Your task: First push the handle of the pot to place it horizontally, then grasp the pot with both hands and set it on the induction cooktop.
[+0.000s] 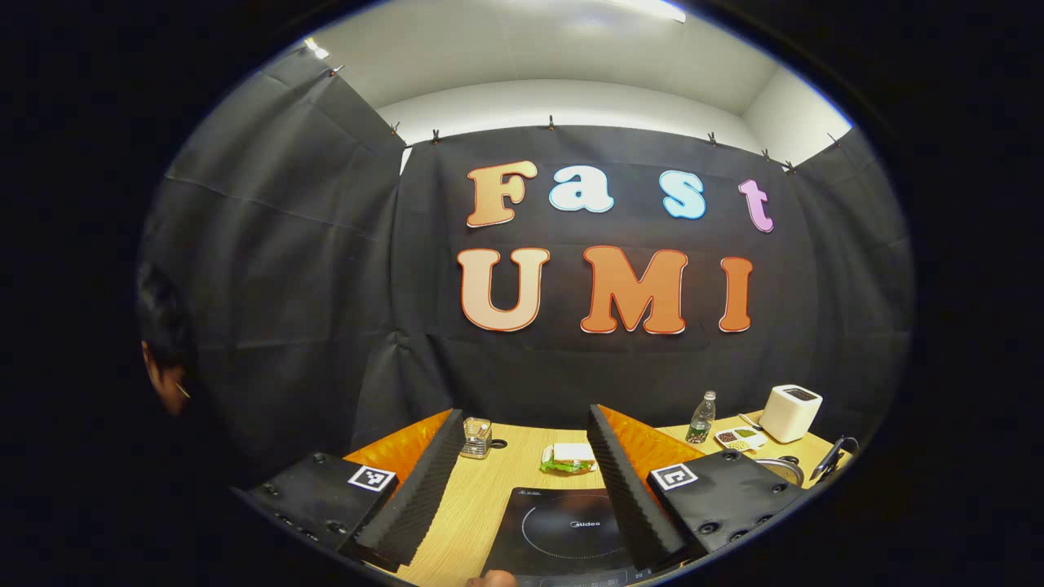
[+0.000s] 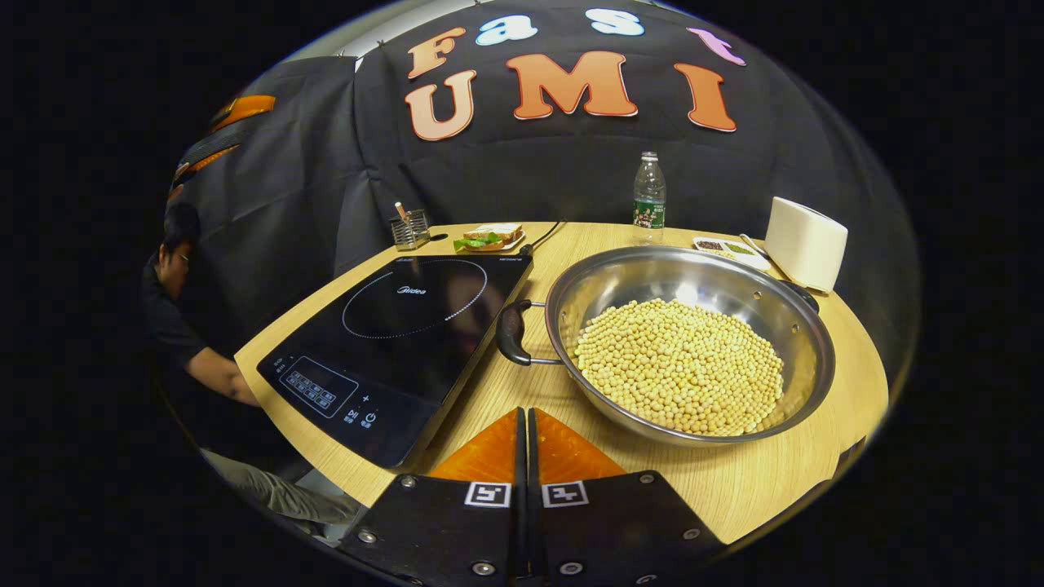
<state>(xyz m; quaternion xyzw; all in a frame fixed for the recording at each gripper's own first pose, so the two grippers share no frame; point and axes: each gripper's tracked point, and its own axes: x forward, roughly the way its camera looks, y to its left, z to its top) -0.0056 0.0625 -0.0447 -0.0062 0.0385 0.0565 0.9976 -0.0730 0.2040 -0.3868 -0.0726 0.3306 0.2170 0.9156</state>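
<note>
pot [image 2: 689, 342] handle [image 2: 512, 332] facing induction cooktop [image 2: 391, 342]

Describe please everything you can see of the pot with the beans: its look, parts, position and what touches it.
The pot is a wide, shallow pan of shiny metal, upright on the wooden table, just right of the induction cooktop and not on it. Pale round beans cover its bottom. A dark loop handle on the left side points toward the cooktop; a second dark handle shows at the far right rim. Neither tool touches it.
</note>
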